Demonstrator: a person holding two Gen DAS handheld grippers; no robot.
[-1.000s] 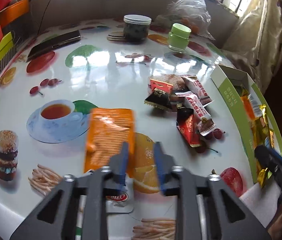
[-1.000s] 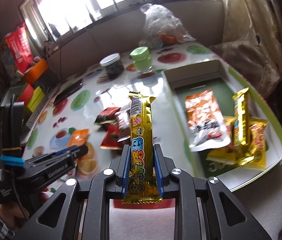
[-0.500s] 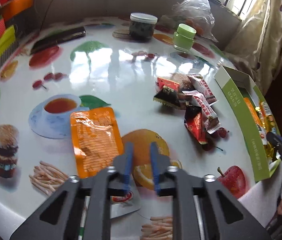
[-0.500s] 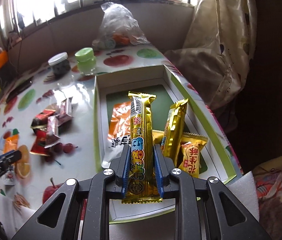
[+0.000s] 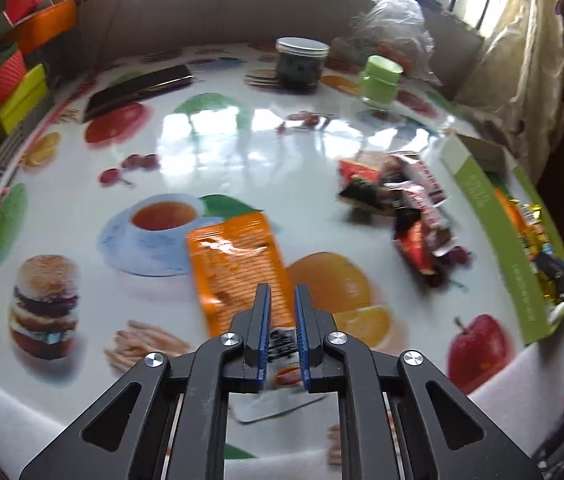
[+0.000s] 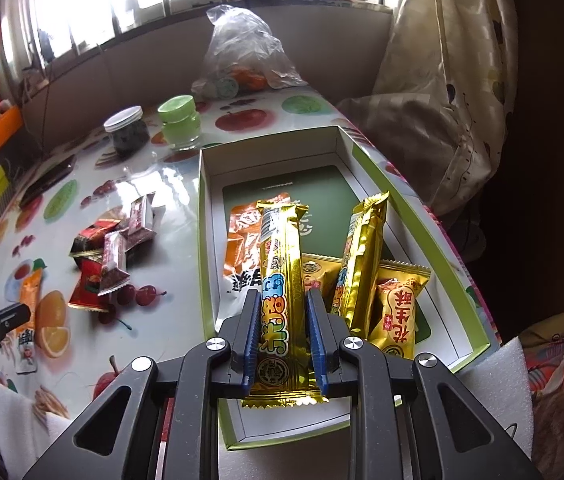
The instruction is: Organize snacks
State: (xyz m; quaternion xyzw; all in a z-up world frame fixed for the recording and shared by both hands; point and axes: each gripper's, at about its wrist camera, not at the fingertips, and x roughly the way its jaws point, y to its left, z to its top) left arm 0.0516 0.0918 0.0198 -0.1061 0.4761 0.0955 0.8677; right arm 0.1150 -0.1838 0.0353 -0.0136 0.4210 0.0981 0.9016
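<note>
The right gripper (image 6: pixel 283 332) had its blue pads (image 6: pixel 252 332) pressed on the lower part of a long gold snack bar (image 6: pixel 282 280), which stood up out of the jaws over the near end of the green-rimmed box (image 6: pixel 477 300). The box sat along the table's right edge. Inside it lay one orange pouch (image 6: pixel 242 248) against the left wall, a second gold bar (image 6: pixel 361 264) leaning upright, and two small gold packets (image 6: pixel 397 308) near the right wall; one of these was half hidden.

The left gripper (image 5: pixel 282 320) hovered near the table's (image 5: pixel 242 148) near edge, its jaws narrow and opening. An orange pouch (image 5: pixel 234 264) ran between the fingers, its white end under them, but the blurred view left it unclear whether the pads pressed on it.

Risks, as I judge them: if the right jaws let go while the bar stood tall, it could tip over the near wall or knock down the leaning bar. The left pouch is flat and slick on a glossy top, so a narrow jaw could slide over it without catching.

Counted: two gold bars, two orange pouches, two small gold packets, and one loose pile of red and dark wrapped sweets (image 6: pixel 110 256) mid-table, too jumbled to number. At the far edge stood one dark jar (image 6: pixel 126 130), one green jar (image 6: pixel 180 126) and one clear bag (image 6: pixel 242 48).
</note>
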